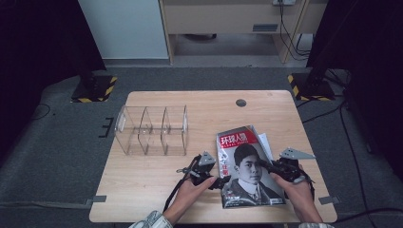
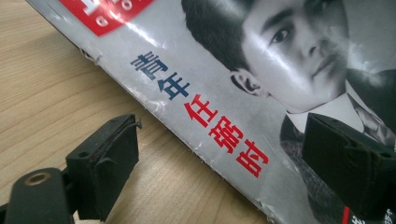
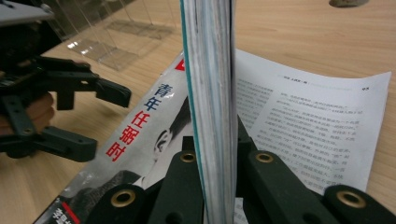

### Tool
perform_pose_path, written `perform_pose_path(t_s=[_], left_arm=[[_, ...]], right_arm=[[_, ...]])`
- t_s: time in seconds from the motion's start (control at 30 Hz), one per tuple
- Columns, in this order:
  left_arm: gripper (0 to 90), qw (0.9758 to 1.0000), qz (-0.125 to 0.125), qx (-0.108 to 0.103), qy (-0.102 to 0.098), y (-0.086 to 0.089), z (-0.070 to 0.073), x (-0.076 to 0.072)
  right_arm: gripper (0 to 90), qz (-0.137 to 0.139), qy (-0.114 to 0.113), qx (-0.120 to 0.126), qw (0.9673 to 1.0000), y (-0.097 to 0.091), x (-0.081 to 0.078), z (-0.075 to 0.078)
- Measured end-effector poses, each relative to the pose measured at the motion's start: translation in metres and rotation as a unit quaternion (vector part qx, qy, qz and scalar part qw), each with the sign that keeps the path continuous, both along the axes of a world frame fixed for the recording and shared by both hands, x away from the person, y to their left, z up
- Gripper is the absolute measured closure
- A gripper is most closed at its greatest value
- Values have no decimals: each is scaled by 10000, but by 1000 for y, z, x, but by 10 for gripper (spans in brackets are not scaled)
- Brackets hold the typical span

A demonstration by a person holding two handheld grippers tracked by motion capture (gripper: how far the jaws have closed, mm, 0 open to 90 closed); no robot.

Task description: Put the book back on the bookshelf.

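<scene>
Tongs, right [image 1: 267, 166]: clamped on the right-hand edge of the magazine [image 1: 247, 166], a thick sheaf of pages pinched edge-on between the two black jaws in the right gripper view [image 3: 212, 154]. Held by the person's right hand [image 1: 297, 192], entering from the near edge of the surface.

Tongs, left [image 1: 223, 182]: jaws spread wide, nothing gripped. In the left gripper view [image 2: 224, 158] one jaw sits over bare wood, the other over the cover, the magazine's spine edge running between them without contact from the pads. Held by the person's left hand [image 1: 190, 192].

Magazine: glossy cover, black-and-white portrait, red title block at top, red and blue characters down the spine side [image 2: 205, 116]. Lies on the near right part of the surface [image 1: 157, 185], its right side lifted by the right tongs; cover corners worn. One loose printed page [image 3: 308, 126] fans out flat beneath the lifted portion, on the side away from the left tongs.

Organiser, clear plastic, three compartments [image 1: 151, 130]: stands on the left half of the surface, well apart from the magazine, compartments empty.

Surface: light wood, round cable hole [image 1: 241, 102] near the far edge.
</scene>
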State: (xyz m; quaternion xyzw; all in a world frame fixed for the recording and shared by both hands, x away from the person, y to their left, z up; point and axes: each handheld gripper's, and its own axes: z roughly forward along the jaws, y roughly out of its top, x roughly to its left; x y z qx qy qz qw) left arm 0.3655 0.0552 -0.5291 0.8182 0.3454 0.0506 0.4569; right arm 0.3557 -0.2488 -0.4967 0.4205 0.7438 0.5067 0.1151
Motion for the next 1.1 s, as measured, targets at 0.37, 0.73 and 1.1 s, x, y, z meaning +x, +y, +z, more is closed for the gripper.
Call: perform_pose_path(t_s=[0.37,0.73,1.1], left_arm=[[220,9996,-170,52,208,-5,-7,2],[443,9996,-56,127,231,-5,-6,3],[568,9991,-10,424,70,-8,-3,-3]], right_arm=[[878,94,-43,559,9984,3,-1,3],[870,60,257,85,9996,8,3,-10],[673,-40,527,-955,9940,17,5,-20]])
